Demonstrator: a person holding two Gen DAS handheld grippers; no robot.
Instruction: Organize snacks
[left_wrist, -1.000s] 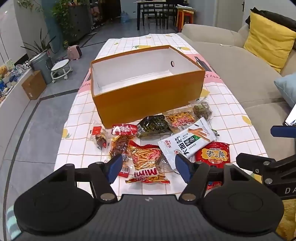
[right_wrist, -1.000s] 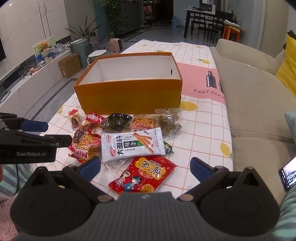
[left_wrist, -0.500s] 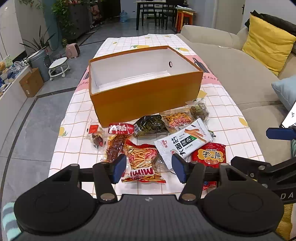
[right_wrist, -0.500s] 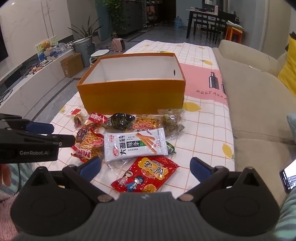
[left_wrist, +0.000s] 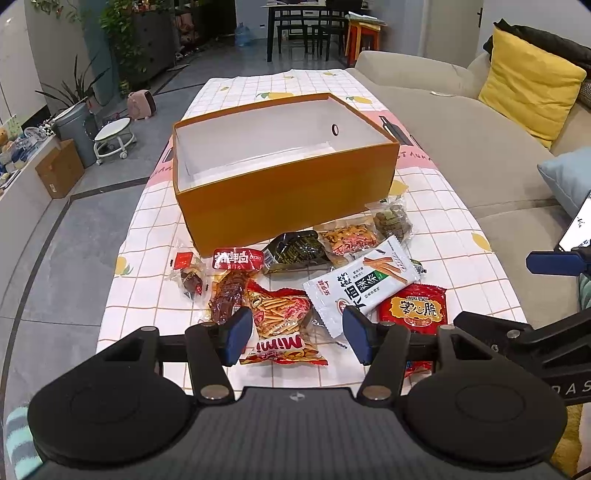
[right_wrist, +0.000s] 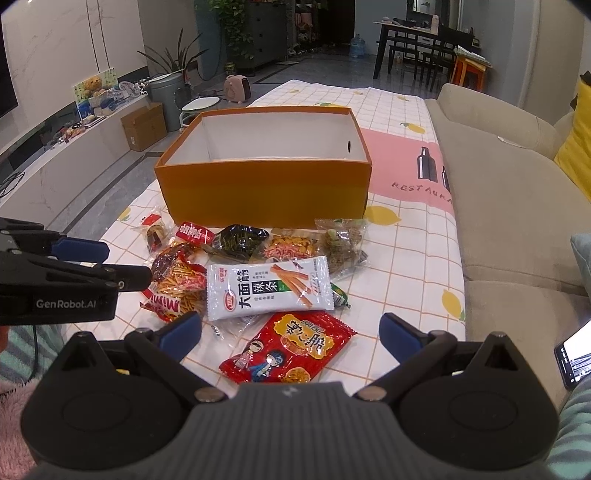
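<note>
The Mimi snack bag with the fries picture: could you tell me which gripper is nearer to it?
Left. The left gripper hovers open just above the Mimi bag; the right gripper hangs over the red packet alongside.

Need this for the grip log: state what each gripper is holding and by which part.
Nothing is held. The left gripper and right gripper both hang open above the snack packets, with empty air between their fingers. The orange box is untouched.
</note>
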